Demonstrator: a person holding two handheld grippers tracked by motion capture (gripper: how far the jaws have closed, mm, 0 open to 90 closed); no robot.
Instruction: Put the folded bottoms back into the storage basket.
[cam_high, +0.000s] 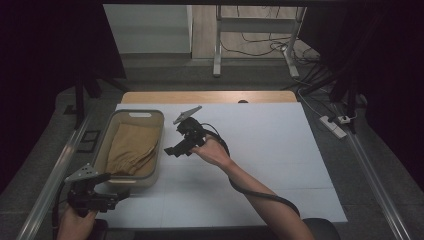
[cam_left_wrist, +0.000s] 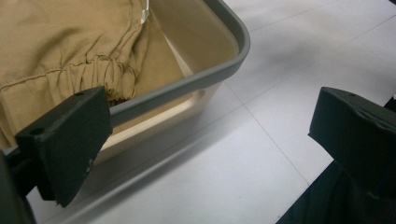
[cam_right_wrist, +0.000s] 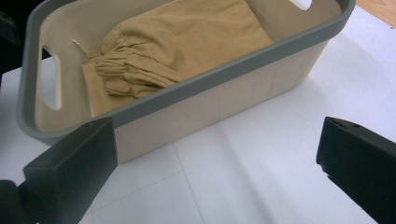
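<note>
A beige basket with a grey rim (cam_high: 159, 145) (cam_left_wrist: 233, 56) (cam_right_wrist: 233, 70) stands on the left of the white table. Inside it lies a folded tan cloth with a gathered waistband (cam_high: 131, 147) (cam_left_wrist: 56, 46) (cam_right_wrist: 187, 42). My left gripper (cam_high: 107, 197) (cam_left_wrist: 205, 140) is open at the basket's near right corner, just above the table, nothing between its jaws. My right gripper (cam_high: 177, 149) (cam_right_wrist: 215, 158) is open beside the basket's right wall, held above the table and pointing at that wall, also empty.
The white table surface (cam_high: 260, 150) stretches to the right of the basket, with a wooden strip (cam_high: 210, 96) along its far edge. Beyond are a desk frame (cam_high: 217, 45), cables and a power strip (cam_high: 334, 126) on the floor. Metal rails run along both sides.
</note>
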